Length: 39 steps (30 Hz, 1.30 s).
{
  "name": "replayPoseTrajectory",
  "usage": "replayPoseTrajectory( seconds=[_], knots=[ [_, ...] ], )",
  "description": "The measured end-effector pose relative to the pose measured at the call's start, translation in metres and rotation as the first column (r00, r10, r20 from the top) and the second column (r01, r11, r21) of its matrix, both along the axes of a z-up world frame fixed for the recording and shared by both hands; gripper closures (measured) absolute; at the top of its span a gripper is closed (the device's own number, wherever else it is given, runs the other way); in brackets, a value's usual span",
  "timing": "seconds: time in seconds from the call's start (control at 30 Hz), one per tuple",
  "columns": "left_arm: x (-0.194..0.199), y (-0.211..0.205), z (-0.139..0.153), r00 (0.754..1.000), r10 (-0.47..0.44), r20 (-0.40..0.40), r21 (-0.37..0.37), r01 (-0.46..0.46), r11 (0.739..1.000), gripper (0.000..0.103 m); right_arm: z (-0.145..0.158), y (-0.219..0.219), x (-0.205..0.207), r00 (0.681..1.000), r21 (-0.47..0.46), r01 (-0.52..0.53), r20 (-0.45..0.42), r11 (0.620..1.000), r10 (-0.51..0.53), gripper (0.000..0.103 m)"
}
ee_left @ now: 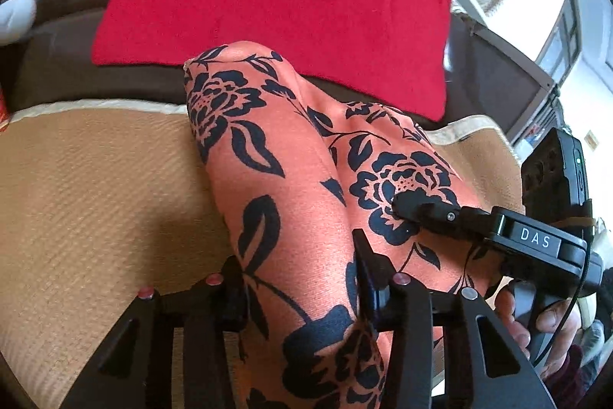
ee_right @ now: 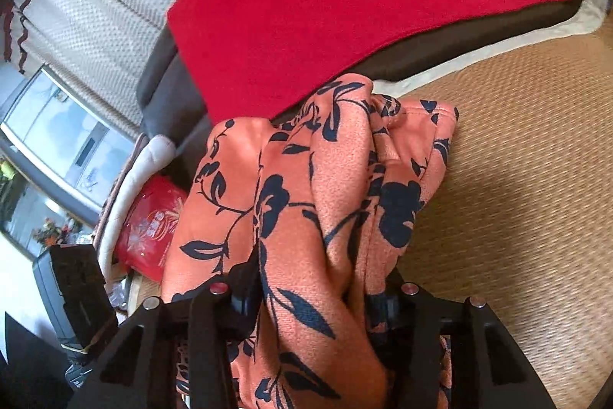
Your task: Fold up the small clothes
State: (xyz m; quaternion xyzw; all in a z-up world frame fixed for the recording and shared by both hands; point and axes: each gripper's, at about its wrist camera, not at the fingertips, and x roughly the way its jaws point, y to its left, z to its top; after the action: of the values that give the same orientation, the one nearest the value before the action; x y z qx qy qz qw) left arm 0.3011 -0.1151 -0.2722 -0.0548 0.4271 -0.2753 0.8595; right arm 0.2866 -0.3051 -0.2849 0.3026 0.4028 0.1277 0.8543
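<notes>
Orange floral garment (ee_left: 291, 186) was pinched, bunched, by the left gripper (ee_left: 299, 298) and right gripper (ee_right: 314, 294) over the woven mat (ee_left: 95, 186); edges should be pulled taut before laying.

Home living rm: sofa (ee_left: 76, 64), curtains (ee_right: 95, 6), window (ee_right: 57, 129).

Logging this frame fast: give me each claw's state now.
Left claw: shut on the orange floral garment.
Right claw: shut on the same orange floral garment.
</notes>
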Motion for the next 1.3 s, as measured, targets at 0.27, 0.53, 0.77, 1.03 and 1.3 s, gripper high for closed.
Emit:
replayPoseTrajectory(
  seconds=[0.27, 0.53, 0.77, 1.03, 1.3],
  knots=[
    [0.021, 0.016, -0.042, 0.979, 0.086, -0.185, 0.106, -0.067, 0.992, 0.044, -0.044, 0.024, 0.018, 0.976, -0.056, -0.024, -0.217, 0.998, 0.011, 0.043],
    [-0.015, 0.042, -0.007, 0.989, 0.148, -0.001, 0.137, -0.146, 0.980, 0.042, 0.014, 0.026, -0.034, 0.998, -0.233, 0.054, -0.002, 0.971, -0.056, 0.042],
    [-0.036, 0.027, -0.021, 0.969, 0.225, 0.104, 0.397, -0.248, 0.884, 0.013, -0.028, 0.040, -0.050, 0.983, -0.249, -0.045, -0.182, 0.967, -0.002, 0.042],
    [-0.102, 0.039, 0.043, 0.951, 0.162, 0.265, 0.401, -0.261, 0.878, 0.013, 0.025, 0.020, -0.097, 0.995, -0.281, 0.058, -0.058, 0.958, -0.077, 0.042],
    [-0.161, 0.055, 0.133, 0.863, 0.257, 0.434, 0.293, -0.405, 0.866, 0.003, 0.126, 0.015, -0.161, 0.978, -0.410, 0.202, 0.133, 0.890, -0.161, 0.032]
  ],
)
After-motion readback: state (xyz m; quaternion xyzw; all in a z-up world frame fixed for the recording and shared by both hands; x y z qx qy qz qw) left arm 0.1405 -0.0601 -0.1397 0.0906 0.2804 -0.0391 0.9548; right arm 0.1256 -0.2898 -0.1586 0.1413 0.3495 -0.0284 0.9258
